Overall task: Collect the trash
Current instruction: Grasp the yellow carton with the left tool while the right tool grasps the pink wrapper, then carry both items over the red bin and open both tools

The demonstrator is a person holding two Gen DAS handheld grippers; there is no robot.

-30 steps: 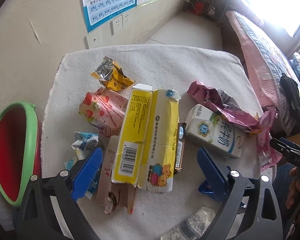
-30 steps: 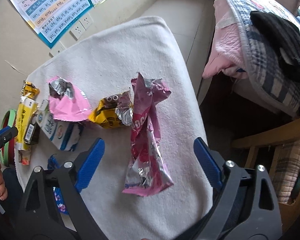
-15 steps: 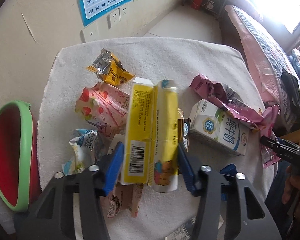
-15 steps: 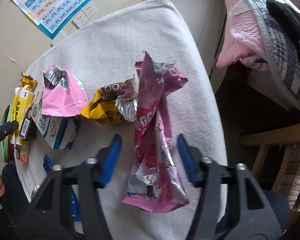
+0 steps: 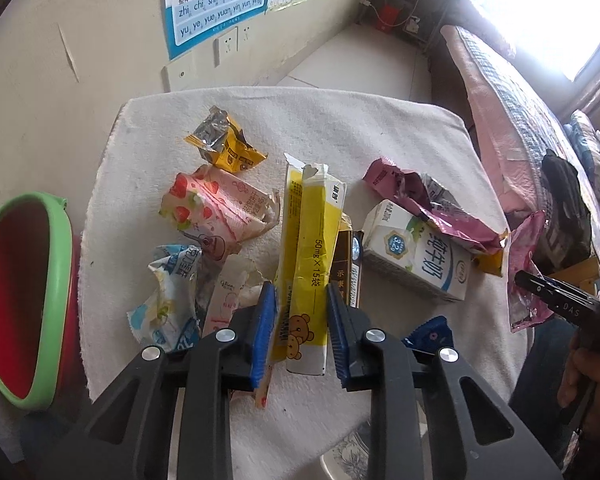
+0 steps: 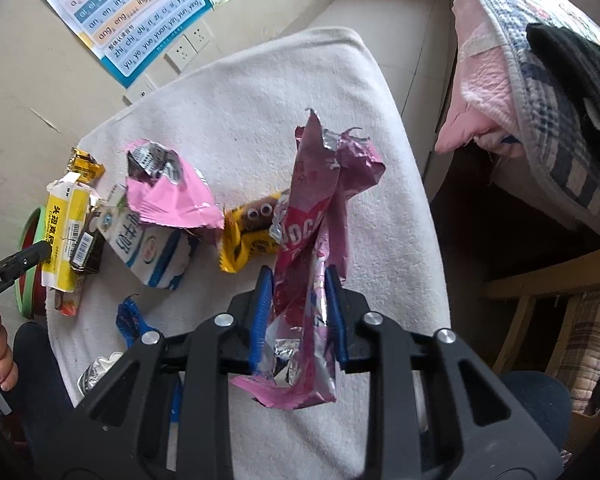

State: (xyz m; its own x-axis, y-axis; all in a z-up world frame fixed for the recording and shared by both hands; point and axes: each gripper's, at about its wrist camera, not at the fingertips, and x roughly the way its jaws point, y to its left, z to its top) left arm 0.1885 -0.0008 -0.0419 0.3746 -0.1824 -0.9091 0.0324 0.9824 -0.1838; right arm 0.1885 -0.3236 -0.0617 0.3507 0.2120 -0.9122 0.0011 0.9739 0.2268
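My left gripper (image 5: 300, 320) is shut on the near end of a yellow medicine box (image 5: 312, 248), squeezed narrow and lifted a little off the white cloth table (image 5: 340, 128). My right gripper (image 6: 298, 312) is shut on a long pink foil wrapper (image 6: 312, 240), held upright above the cloth. A red bin with a green rim (image 5: 20, 292) stands to the left of the table. More trash lies on the cloth: a white milk carton (image 5: 416, 256), a strawberry-print wrapper (image 5: 216, 208), a yellow wrapper (image 5: 228, 148) and a crumpled pink bag (image 6: 168, 196).
A blue-and-white wrapper (image 5: 172, 296) and a dark small box (image 5: 348, 268) lie beside the yellow box. A yellow googly-eye wrapper (image 6: 252, 236) lies left of my right gripper. A bed with a pink quilt (image 6: 520, 60) and a wooden chair (image 6: 540, 292) stand on the right.
Both grippers went from wide open to closed. The left one squeezed the yellow box and raised it; the right one closed on the pink wrapper and lifted it upright.
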